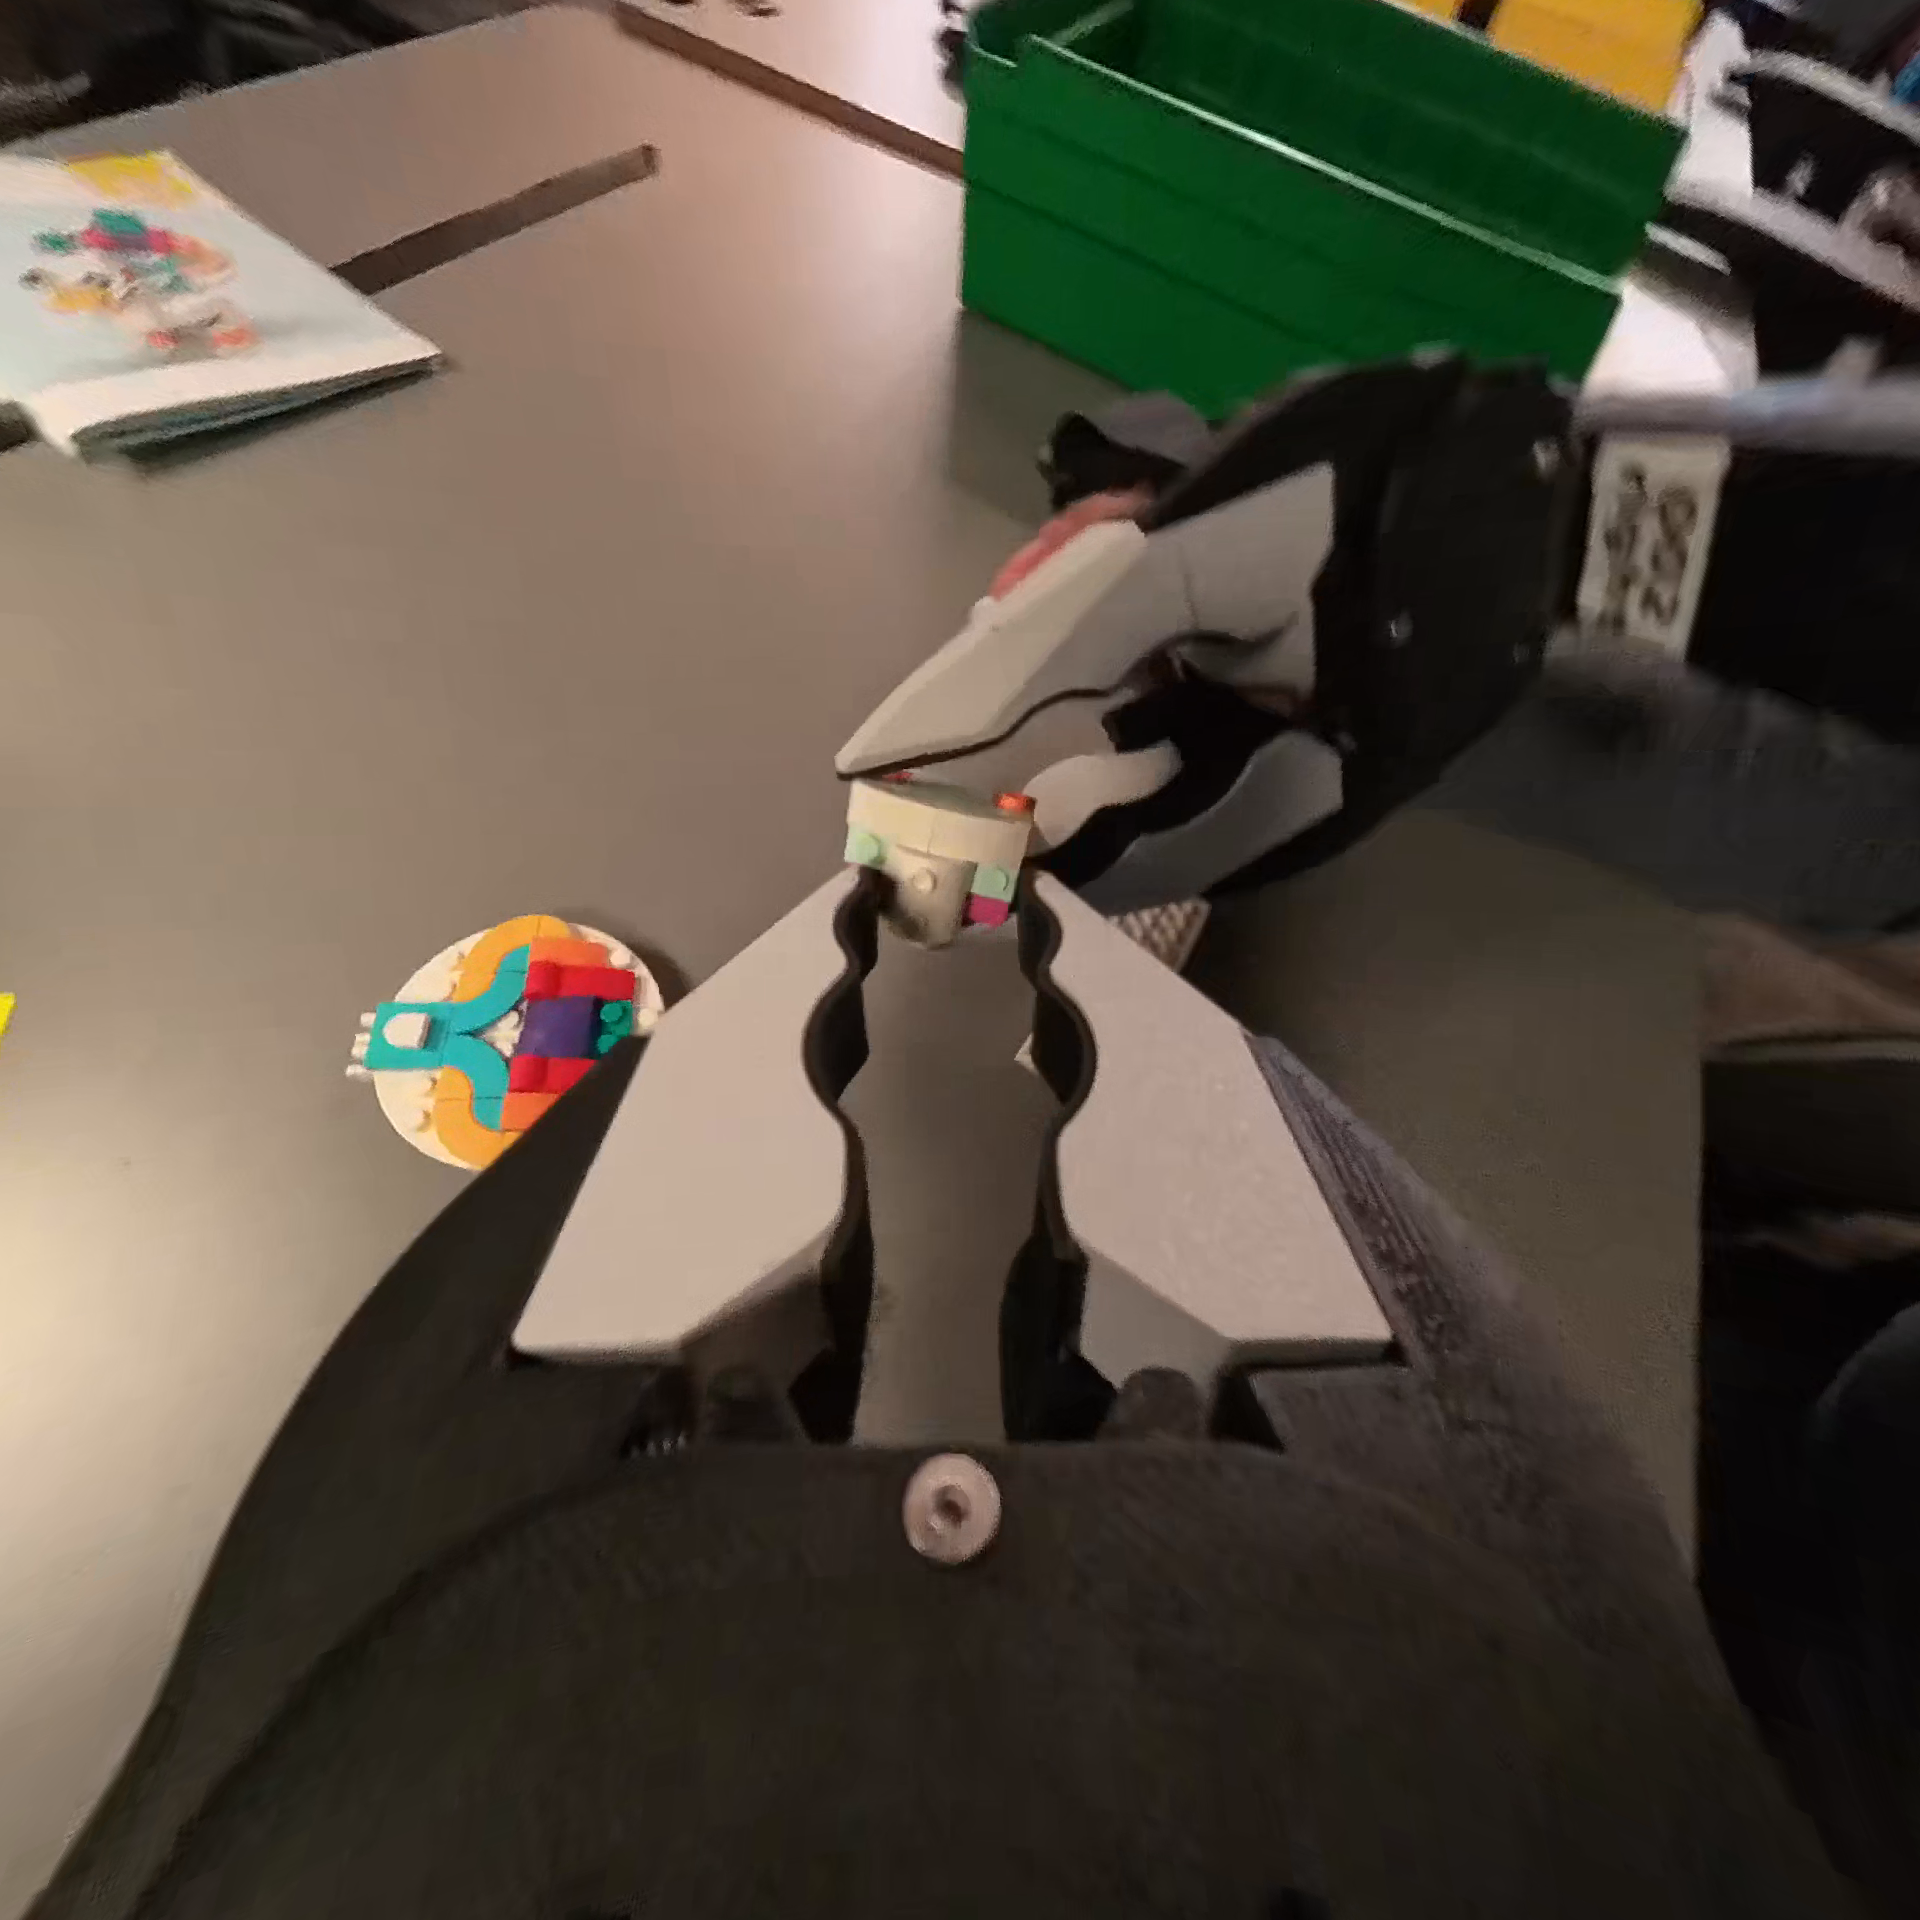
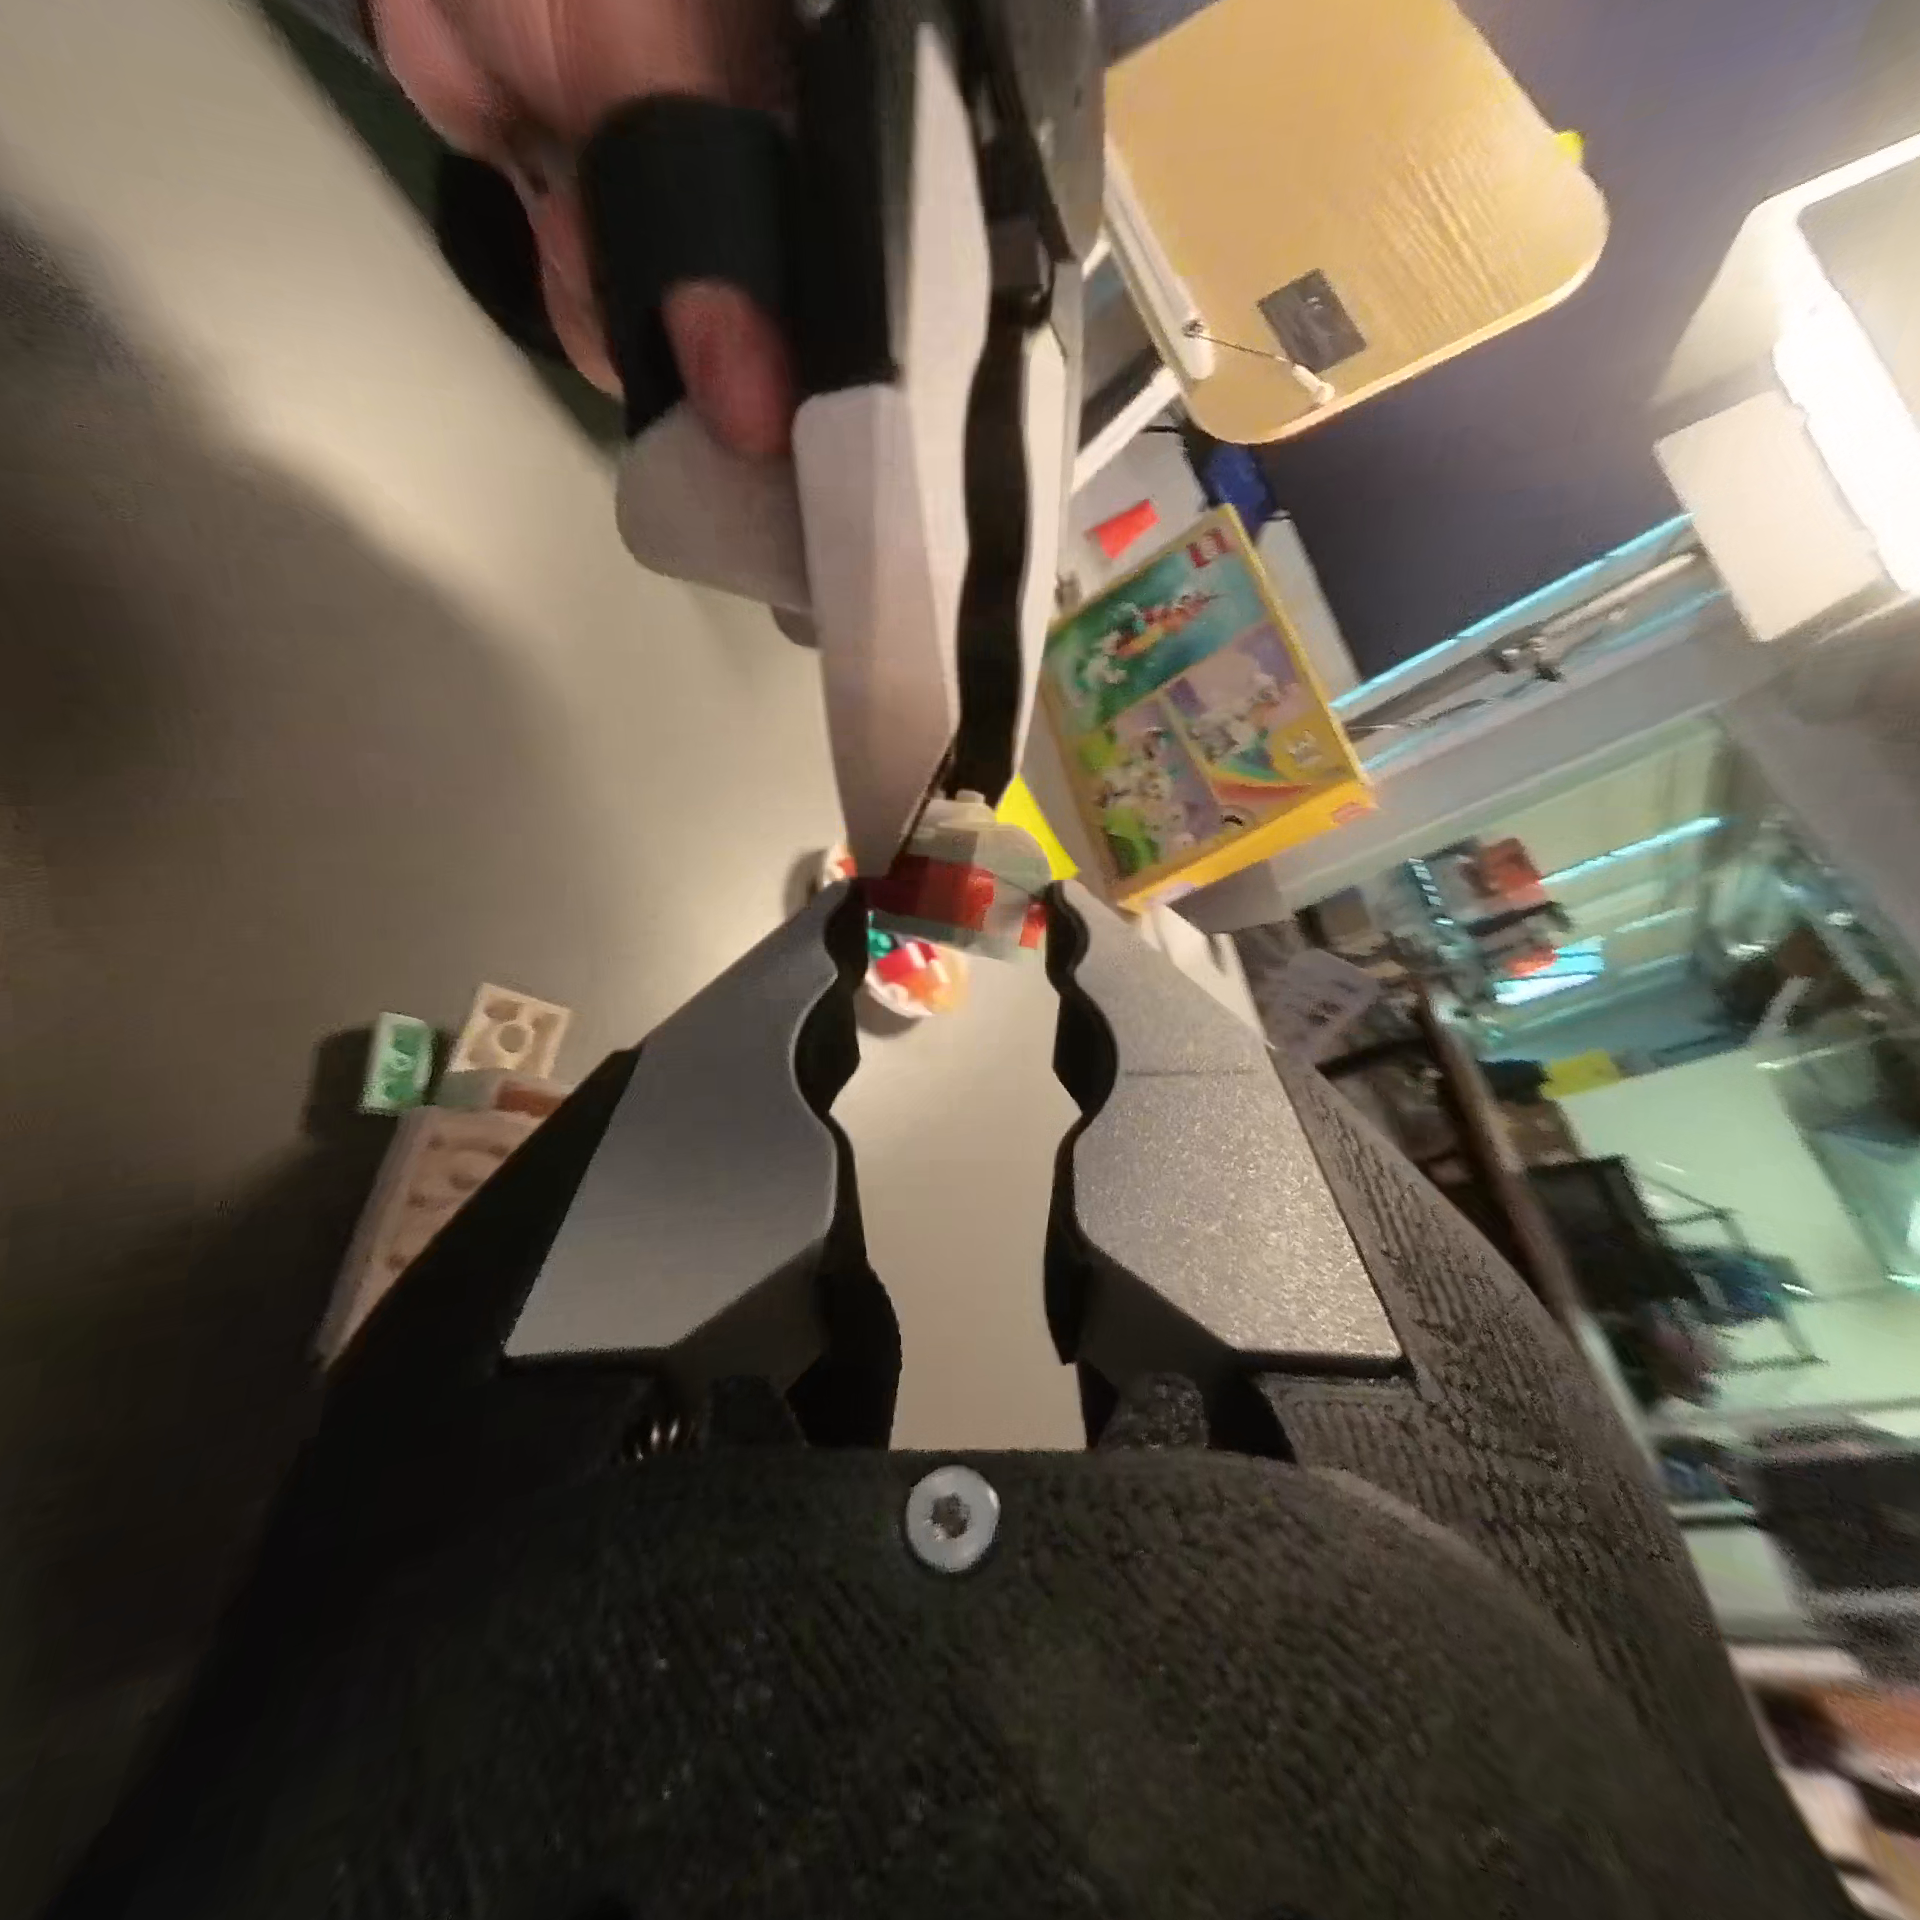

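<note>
My left claw [image 1: 940, 894] pinches the lower part of a small brick assembly [image 1: 935, 852], a pale round piece with mint and magenta bits, held up off the grey table [image 1: 520, 623]. My right claw [image 2: 951, 914] comes in from the far right in the left wrist view and grips the same small brick assembly from above, its tips closed on the top disc; in its own view the fingers sit tight on either side of the red and grey bricks. On the table to the near left lies a round white plate model [image 1: 509, 1039] with orange, teal, red and purple bricks on it, well apart from what I hold. Farther left is a folded instruction booklet [image 1: 197, 301] with a picture of a colourful model. A green plastic bin [image 1: 1278, 208] stands at the far side. In the right wrist view a yellow-edged toy box [image 2: 1195, 717] with printed pictures stands beyond my claws, and loose bricks, green and tan [image 2: 468, 1049], lie on the table to the left. The print on the box is too blurred for me to read.
</note>
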Tool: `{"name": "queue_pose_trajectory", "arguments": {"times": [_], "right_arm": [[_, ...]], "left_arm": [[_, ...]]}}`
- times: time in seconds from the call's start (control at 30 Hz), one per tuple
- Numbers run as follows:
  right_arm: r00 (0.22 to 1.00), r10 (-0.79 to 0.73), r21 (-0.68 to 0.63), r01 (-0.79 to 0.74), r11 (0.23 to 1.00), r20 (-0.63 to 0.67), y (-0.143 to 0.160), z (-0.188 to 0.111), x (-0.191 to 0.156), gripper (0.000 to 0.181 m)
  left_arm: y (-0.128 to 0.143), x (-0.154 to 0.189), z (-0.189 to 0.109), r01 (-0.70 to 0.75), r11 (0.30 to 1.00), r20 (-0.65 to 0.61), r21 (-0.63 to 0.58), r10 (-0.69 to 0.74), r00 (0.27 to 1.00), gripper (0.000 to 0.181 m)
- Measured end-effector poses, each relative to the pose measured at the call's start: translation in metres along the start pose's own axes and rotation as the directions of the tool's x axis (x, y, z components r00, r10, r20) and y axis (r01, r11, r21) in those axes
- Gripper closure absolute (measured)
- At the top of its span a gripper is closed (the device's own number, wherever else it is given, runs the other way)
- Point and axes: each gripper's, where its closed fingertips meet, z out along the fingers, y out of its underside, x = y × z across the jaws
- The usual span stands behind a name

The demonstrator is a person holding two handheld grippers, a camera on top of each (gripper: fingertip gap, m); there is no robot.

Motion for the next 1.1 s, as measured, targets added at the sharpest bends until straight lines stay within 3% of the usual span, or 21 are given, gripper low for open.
{"name": "queue_pose_trajectory", "arguments": {"times": [0.17,0.53,0.73,0.87,0.93,1.1], "right_arm": [[0.994,0.036,0.018,-0.038,0.999,0.098,-0.001,0.001,-0.013,0.149],[0.950,0.204,0.127,-0.238,0.963,0.235,-0.021,-0.006,-0.017,0.150],[0.947,0.203,0.052,-0.222,0.974,0.250,-0.008,-0.012,-0.015,0.150],[0.936,0.284,0.130,-0.314,0.940,0.209,-0.029,-0.024,-0.004,0.152],[0.926,0.309,0.123,-0.340,0.932,0.216,-0.043,-0.033,-0.004,0.152],[0.940,0.289,0.031,-0.299,0.954,0.183,-0.064,-0.051,0.005,0.152]], "left_arm": [[0.015,0.003,0.000,-0.068,0.997,-0.075,-0.045,0.064,0.995,0.157],[0.012,0.021,-0.018,0.231,0.971,-0.437,0.067,-0.180,0.881,0.158],[0.010,0.019,-0.004,0.259,0.962,-0.413,0.087,-0.201,0.888,0.158],[-0.007,0.034,-0.014,0.398,0.909,-0.592,0.122,-0.256,0.764,0.151],[-0.010,0.047,-0.021,0.402,0.907,-0.649,0.127,-0.230,0.725,0.154],[-0.026,0.070,-0.032,0.344,0.915,-0.625,0.213,-0.143,0.768,0.155]]}}
